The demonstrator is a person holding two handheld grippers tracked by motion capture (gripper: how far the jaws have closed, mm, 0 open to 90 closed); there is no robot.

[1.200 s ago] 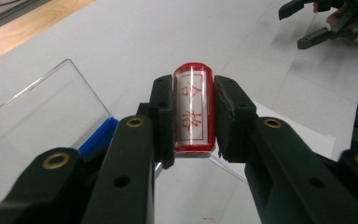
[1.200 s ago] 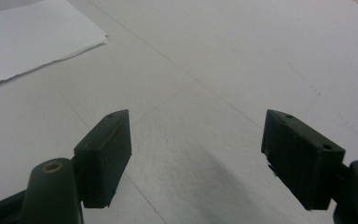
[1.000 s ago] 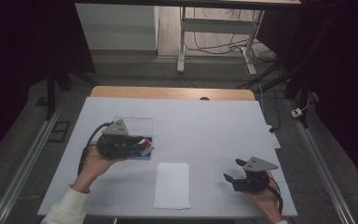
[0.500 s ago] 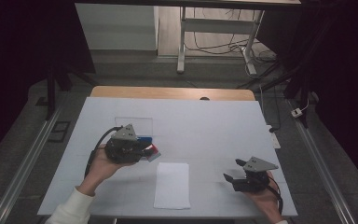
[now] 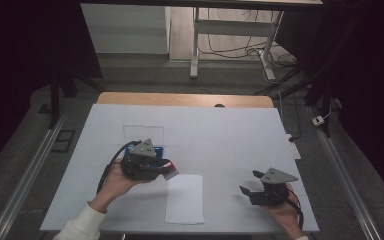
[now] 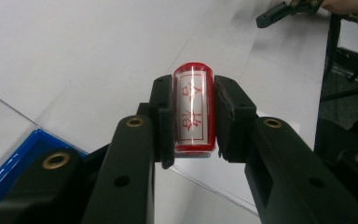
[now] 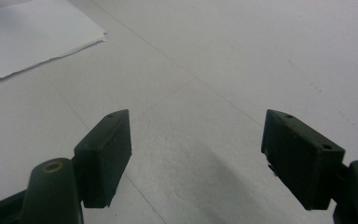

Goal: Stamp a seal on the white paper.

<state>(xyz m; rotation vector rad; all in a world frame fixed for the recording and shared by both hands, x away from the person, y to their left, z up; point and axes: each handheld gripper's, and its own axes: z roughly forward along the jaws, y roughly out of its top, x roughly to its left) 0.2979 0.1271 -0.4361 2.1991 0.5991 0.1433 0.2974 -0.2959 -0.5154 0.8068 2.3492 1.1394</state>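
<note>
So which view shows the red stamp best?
The left gripper view: the red stamp sits close up between the left gripper jaws, its label readable. The high view shows it as a small red tip.

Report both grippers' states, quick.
Left gripper: closed on the red stamp.
Right gripper: open, holding nothing, jaws wide apart above the table.

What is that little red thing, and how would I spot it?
Start at the white table, then find the left gripper near the paper. Between its fingers is a stamp: a small red cylinder with a clear window and red characters, the only red thing there.
</note>
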